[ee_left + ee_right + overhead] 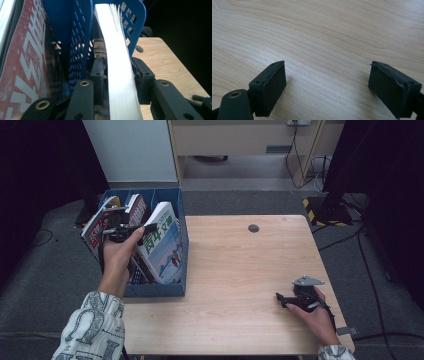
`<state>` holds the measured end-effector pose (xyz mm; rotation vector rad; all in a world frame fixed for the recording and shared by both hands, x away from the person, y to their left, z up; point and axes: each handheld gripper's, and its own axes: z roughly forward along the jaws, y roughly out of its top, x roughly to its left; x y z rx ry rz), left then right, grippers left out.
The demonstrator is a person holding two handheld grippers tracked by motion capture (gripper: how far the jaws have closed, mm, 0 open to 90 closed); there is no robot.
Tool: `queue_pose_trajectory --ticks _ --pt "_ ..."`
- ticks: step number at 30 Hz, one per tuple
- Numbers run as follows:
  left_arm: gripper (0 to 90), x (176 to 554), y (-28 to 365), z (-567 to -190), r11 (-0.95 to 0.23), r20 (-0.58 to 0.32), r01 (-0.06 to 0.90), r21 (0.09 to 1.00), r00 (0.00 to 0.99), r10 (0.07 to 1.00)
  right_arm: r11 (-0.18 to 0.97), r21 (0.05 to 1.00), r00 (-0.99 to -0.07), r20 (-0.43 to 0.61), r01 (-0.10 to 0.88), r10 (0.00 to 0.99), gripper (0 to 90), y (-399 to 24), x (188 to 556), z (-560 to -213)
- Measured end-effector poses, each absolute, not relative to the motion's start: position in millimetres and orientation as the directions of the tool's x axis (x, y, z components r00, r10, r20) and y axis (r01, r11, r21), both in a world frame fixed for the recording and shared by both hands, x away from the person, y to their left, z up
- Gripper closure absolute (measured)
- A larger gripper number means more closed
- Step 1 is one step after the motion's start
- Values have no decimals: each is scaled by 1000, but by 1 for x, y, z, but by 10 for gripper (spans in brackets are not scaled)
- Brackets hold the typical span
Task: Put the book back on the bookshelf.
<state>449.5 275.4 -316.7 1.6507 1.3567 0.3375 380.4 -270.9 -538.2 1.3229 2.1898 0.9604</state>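
Light wooden desk (pixel 235 270) over grey carpet. At its left edge a blue file box (pixel 172 287) holds books; the left tool (pixel 117 75) has its jaws around the white-paged book (pixel 117 62), pads at its sides. Over right, the right tool (pixel 328 85) rests on bare wood, jaws wide apart, holding nothing.

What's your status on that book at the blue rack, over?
Left gripper astride the book in the blue rack. Right gripper open, idle over the table. Red-covered book close alongside.
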Motion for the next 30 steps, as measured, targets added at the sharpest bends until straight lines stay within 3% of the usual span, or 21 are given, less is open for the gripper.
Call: queue_pose_trajectory --ticks 9,30 --pt "725 449 272 -315 4 -281 621 783 349 894 314 733 -468 7 604 884 147 -271 380 -538" --pt "733 459 263 -304 -6 -257 622 783 332 908 318 731 -473 7 603 881 141 -271 381 -538"
